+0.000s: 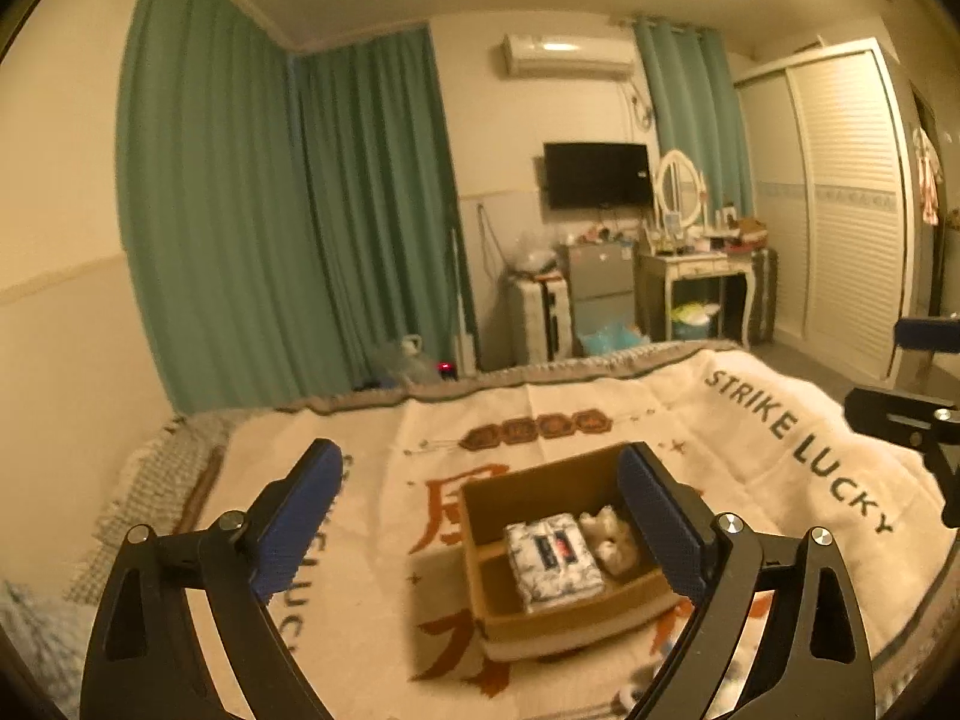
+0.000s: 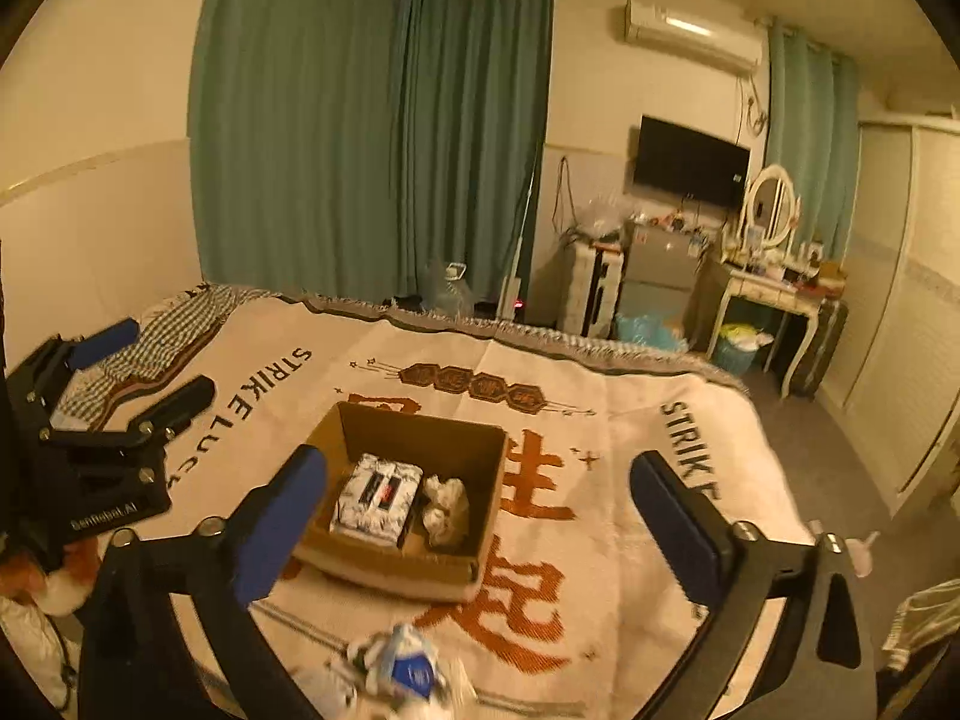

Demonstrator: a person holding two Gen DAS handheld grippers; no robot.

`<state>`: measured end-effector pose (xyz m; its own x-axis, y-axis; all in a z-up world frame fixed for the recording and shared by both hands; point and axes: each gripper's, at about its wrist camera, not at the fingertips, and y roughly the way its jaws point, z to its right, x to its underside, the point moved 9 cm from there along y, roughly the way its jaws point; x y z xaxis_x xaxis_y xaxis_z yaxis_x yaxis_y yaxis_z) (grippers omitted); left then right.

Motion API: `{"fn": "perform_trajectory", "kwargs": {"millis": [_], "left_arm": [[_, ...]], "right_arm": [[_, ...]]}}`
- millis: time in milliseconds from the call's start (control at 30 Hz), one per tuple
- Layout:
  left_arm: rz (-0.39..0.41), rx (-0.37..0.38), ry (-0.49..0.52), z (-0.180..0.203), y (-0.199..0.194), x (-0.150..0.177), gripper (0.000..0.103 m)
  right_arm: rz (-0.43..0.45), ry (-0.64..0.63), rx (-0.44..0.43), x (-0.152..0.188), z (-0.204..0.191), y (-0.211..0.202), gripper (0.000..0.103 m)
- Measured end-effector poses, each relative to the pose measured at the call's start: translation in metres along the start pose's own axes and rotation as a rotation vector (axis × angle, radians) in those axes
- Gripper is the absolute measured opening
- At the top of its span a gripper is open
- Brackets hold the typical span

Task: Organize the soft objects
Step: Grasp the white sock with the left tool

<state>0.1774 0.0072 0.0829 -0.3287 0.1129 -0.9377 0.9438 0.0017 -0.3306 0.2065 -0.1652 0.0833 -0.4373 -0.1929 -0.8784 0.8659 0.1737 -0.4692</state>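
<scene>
An open cardboard box [image 1: 498, 501] [image 2: 420, 432] sits on the bed's blanket. Inside lie a patterned tissue pack [image 1: 555, 558] [image 2: 377, 498] and a white crumpled soft thing [image 1: 612, 537] [image 2: 447, 507]. My left gripper [image 1: 480, 528] is open and empty, held above the box; it also shows in the right wrist view [image 2: 138, 369] at the left. My right gripper [image 2: 480, 510] is open and empty, above the box's near side; its fingertip [image 1: 927, 336] shows at the right edge of the left wrist view. A blue-and-white soft bundle [image 2: 408, 669] lies on the blanket below the right gripper.
The cream blanket [image 2: 630, 420] with "STRIKE LUCKY" print covers the bed. A checked cloth [image 2: 180, 324] lies at its far left corner. Beyond the bed stand green curtains [image 2: 372, 138], a small fridge [image 2: 657, 276], a dressing table [image 2: 774, 294] and a wardrobe [image 1: 840, 204].
</scene>
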Motion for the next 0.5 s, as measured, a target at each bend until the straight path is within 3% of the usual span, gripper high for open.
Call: {"fn": "perform_trajectory", "kwargs": {"millis": [133, 267, 500], "left_arm": [[-0.021, 0.007, 0.011, 0.008, -0.032, 0.022, 0.095], [-0.087, 0.014, 0.036, 0.024, -0.039, 0.065, 0.095], [-0.246, 0.042, 0.036, 0.059, -0.008, 0.165, 0.095]], "right_arm": [[0.002, -0.025, 0.025, 0.021, -0.006, -0.043, 0.103], [-0.034, -0.027, 0.027, 0.057, -0.013, -0.057, 0.103], [-0.142, 0.014, 0.033, 0.153, -0.024, -0.034, 0.103]]}}
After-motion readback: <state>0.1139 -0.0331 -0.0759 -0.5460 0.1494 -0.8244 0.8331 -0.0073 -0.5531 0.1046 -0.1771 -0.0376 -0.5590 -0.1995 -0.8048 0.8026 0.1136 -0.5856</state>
